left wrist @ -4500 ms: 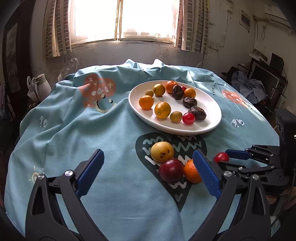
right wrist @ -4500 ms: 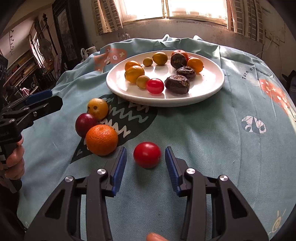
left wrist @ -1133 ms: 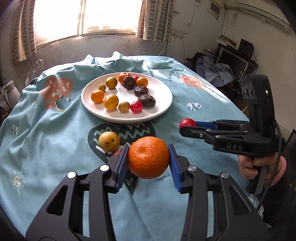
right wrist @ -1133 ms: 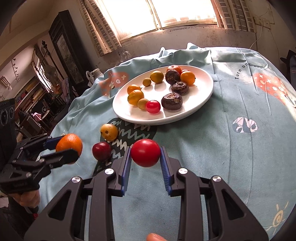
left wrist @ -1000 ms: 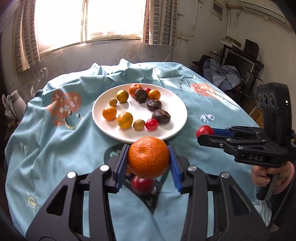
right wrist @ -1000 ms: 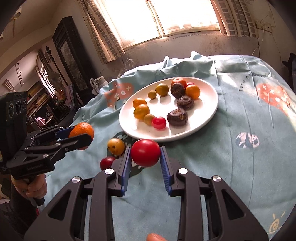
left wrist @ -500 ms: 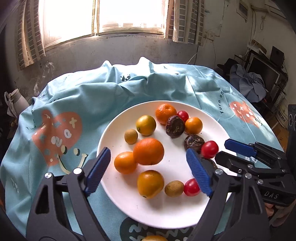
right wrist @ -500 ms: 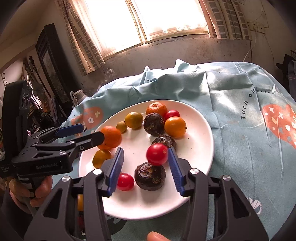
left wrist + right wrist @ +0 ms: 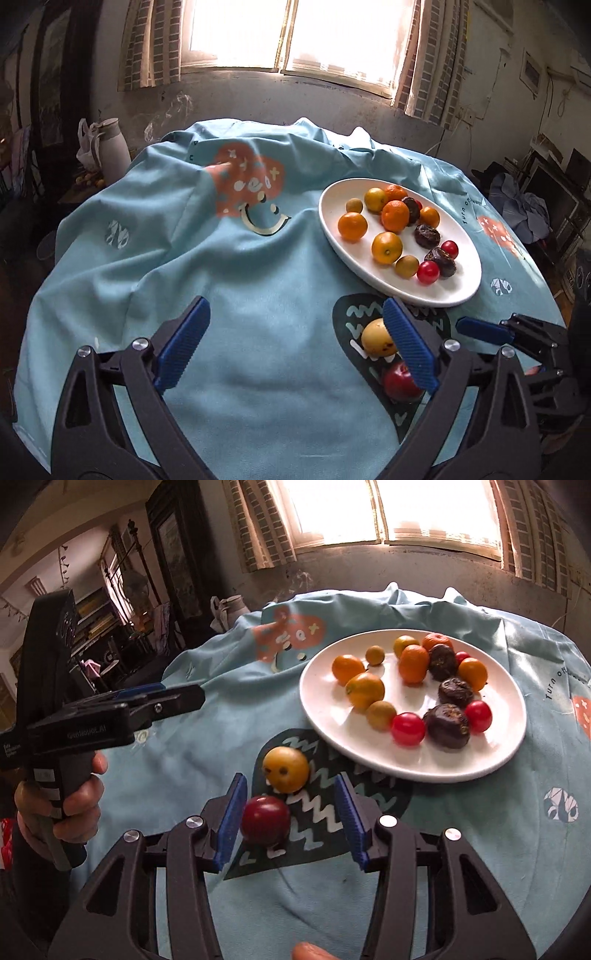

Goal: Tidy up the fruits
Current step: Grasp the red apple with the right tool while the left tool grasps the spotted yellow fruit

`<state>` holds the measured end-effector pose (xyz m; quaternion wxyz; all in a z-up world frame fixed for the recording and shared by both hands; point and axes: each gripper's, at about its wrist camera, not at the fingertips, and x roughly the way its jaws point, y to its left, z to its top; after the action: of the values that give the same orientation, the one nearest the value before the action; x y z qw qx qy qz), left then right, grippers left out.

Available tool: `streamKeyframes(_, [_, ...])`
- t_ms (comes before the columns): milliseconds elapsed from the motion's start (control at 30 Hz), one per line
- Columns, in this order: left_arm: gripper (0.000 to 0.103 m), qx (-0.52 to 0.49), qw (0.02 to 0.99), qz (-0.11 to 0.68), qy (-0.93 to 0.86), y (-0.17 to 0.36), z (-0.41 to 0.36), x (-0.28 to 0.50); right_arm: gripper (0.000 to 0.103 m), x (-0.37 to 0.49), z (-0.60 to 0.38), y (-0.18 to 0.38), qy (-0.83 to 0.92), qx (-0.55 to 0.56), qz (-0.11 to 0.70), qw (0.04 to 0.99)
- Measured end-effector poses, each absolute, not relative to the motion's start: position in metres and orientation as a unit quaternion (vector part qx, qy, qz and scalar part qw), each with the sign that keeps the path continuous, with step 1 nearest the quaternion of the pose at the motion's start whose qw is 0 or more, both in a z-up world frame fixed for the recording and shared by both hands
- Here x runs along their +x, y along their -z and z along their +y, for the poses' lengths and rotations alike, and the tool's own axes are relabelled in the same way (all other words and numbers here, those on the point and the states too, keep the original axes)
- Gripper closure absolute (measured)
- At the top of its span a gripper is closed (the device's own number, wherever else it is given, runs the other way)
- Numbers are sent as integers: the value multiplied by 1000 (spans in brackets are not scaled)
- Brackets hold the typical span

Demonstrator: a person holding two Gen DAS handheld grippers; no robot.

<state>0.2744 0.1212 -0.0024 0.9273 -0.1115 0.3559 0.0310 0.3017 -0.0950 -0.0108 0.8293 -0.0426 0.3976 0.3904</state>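
A white oval plate [image 9: 458, 291] [image 9: 321, 709] holds several oranges, small tomatoes and dark fruits. A yellow spotted fruit [image 9: 375, 336] [image 9: 286, 770] and a dark red plum [image 9: 399, 380] [image 9: 265, 819] lie on the blue cloth in front of the plate. My left gripper [image 9: 295, 347] is open and empty over bare cloth, left of both loose fruits. My right gripper [image 9: 291, 816] is open, low over the cloth, with the plum between its fingers near the left pad. The yellow fruit lies just beyond its fingertips.
The round table is draped in a blue printed cloth [image 9: 221, 280]. A white jug [image 9: 110, 147] stands off the table at the far left. Dark furniture and clutter fill the room on both sides. The cloth drops away at the table's edges.
Both grippers have let go of their fruit on the plate and pulled back toward me. The orange and the red tomato now lie on the plate. The right gripper now straddles the plum.
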Motion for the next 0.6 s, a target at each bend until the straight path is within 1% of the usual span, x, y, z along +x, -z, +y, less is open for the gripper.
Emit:
streamKeyframes(67, [7, -141, 918, 368, -33, 7, 132, 273, 53, 293, -81, 19, -391, -60, 408, 823])
streamKeyframes(100, [7, -147, 920, 362, -37, 7, 135, 272, 53, 290, -75, 23, -393, -64, 413, 819])
streamKeyframes(200, [7, -130, 926, 348, -68, 3, 137, 269, 53, 288, -65, 29, -383, -74, 422, 818])
streamKeyframes(333, [7, -141, 928, 340, -62, -2, 139, 267, 53, 292, -60, 39, -367, -82, 437, 817])
streamKeyframes(367, [7, -138, 928, 339, -66, -2, 140, 267, 56, 293, -60, 42, -363, -85, 440, 817])
streamKeyframes(400, [7, -136, 929, 338, -70, -2, 140, 267, 63, 293, -58, 45, -359, -91, 445, 815])
streamKeyframes(500, [7, -133, 927, 343, -75, 0, 142, 269, 65, 292, -62, 47, -359, -89, 451, 812])
streamKeyframes(600, [7, -137, 925, 349, -66, 3, 140, 271, 65, 293, -80, 37, -362, -56, 444, 817])
